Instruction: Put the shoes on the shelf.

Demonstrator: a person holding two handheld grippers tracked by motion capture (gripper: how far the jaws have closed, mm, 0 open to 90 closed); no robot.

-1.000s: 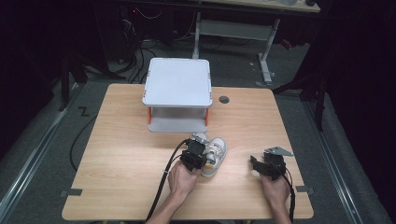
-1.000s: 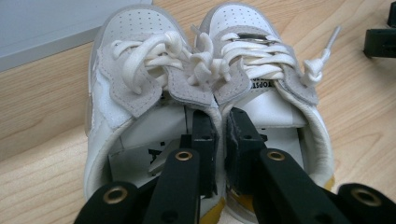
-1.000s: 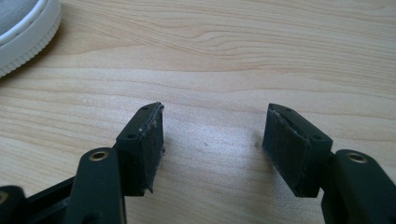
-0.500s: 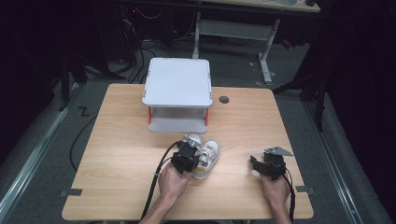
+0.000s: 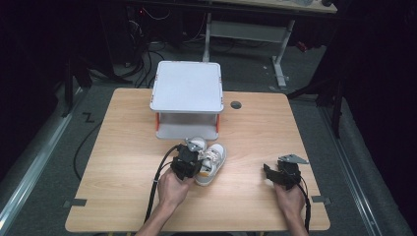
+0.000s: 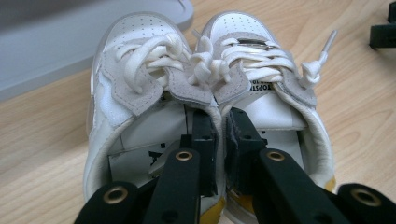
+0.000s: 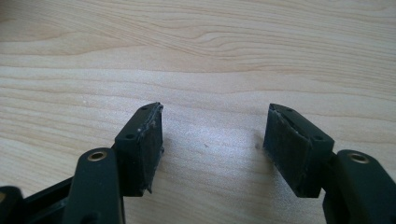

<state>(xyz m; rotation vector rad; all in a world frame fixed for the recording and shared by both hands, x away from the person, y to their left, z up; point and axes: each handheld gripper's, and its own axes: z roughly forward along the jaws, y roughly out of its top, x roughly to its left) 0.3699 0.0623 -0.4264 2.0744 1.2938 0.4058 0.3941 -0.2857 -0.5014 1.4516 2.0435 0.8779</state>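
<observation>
Left gripper view, gripper point(image 6: 219, 140) pinching shoes' point(image 6: 205, 93) collars

I see a pair of small white sneakers point(image 6: 205, 93) side by side, inner collars pinched together, white laces tied, grey suede eyelet panels, yellow at the heels. They sit upright, toes pointing toward the grey shelf stand point(image 5: 187, 91), just in front of it on the bench point(image 5: 123, 147).

Both grippers are showing black bodies: the left gripper point(image 5: 186, 162) is trailing a black cable, the right gripper point(image 5: 280, 173) is wearing a grey three-cornered plate; brass-ringed screw holes are dotting the fingers point(image 7: 140, 149).
</observation>
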